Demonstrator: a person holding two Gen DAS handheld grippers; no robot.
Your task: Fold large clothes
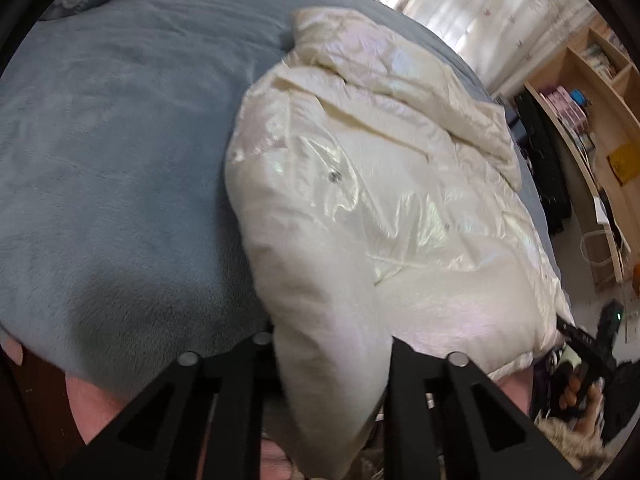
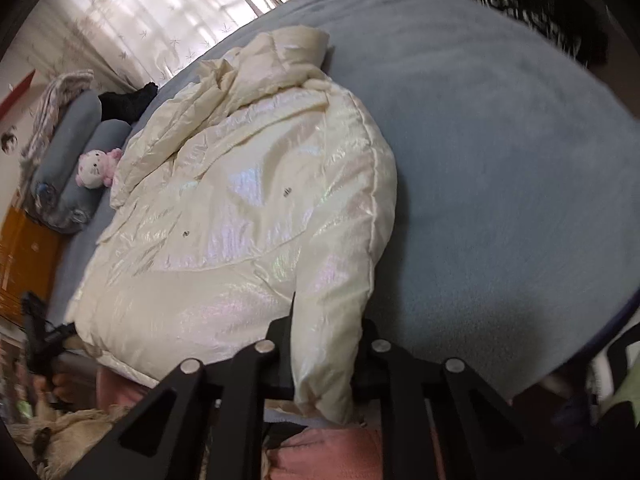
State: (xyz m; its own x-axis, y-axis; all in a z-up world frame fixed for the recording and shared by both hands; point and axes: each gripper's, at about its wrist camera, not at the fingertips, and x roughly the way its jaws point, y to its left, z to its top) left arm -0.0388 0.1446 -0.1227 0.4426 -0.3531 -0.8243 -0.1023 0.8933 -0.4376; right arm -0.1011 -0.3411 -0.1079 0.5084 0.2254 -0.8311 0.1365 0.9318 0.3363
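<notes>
Jacket point(image 1: 360, 184), cream and glossy, lay spread on the grey blanket point(image 1: 120, 160) covering the bed, its hem toward the near edge and its collar end farther off. Nearest, the left gripper point(image 1: 332, 360) was clenched on the jacket's near left sleeve, the puffy fabric bulging up between its black fingers point(image 1: 404, 364). The right gripper point(image 2: 326, 356) was likewise clamped on the jacket's other sleeve, which hung down over the bed edge between its fingers point(image 2: 280, 344). Just below the jacket's hem a strip of pink cloth point(image 2: 332, 456) showed. In the left wrist view a hand point(image 1: 580, 396) held the other gripper's handle beside the jacket's right hem corner. Two snap studs point(image 2: 287, 191) sat on the jacket's front. Beyond the jacket's collar end lay a pink-and-white plush toy point(image 2: 98, 168) against rolled grey pillows point(image 2: 76, 156). Farthest from the jacket hung pale curtains point(image 2: 140, 12), and wooden shelves point(image 1: 592, 92) stood to one side.
</notes>
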